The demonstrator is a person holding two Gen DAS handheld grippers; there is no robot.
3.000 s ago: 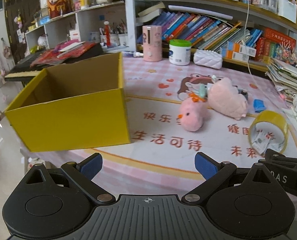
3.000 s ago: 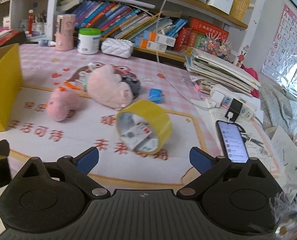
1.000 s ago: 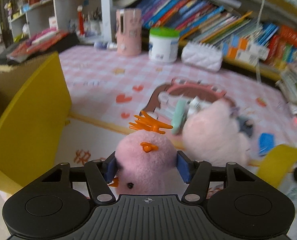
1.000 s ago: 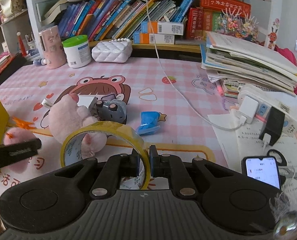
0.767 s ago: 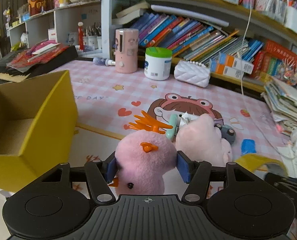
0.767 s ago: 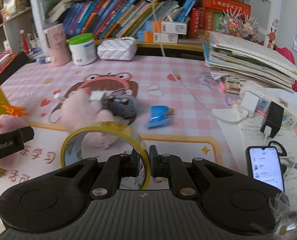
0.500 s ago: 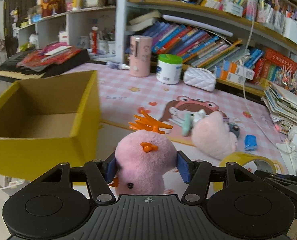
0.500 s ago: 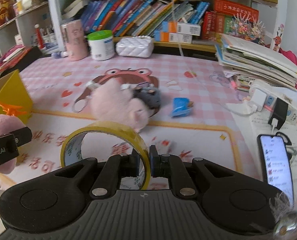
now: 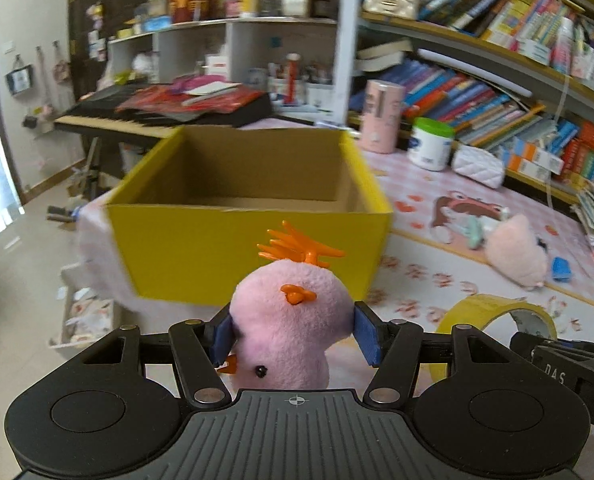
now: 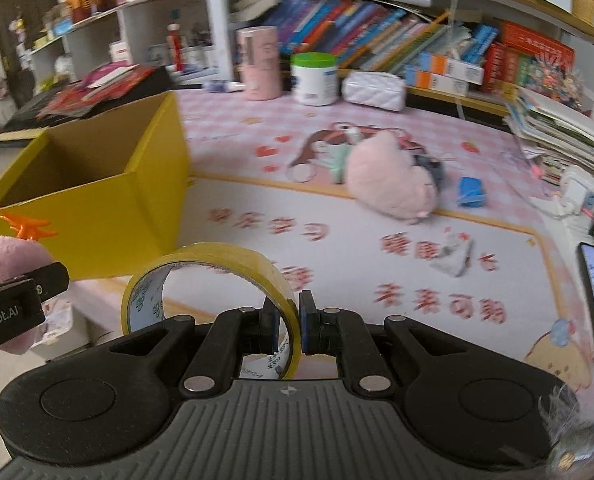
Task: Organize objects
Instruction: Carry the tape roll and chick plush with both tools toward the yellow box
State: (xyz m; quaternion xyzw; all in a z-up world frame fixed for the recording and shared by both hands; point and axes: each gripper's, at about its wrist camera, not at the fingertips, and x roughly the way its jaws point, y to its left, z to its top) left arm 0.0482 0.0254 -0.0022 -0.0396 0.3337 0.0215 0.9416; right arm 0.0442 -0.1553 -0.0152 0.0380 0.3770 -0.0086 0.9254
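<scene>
Left tongs (image 9: pixel 293 338) are clamped on the pink chick plush (image 9: pixel 287 320), right tongs (image 10: pixel 285 326) on the yellow tape roll (image 10: pixel 217 260); yellow box (image 9: pixel 249 208) is seen just ahead.

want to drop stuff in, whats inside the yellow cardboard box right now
The open yellow cardboard box shows bare brown inner walls and a strip of brown floor at the back, with nothing on it. Its near wall hides the front of the floor, so that part is unknown.
</scene>
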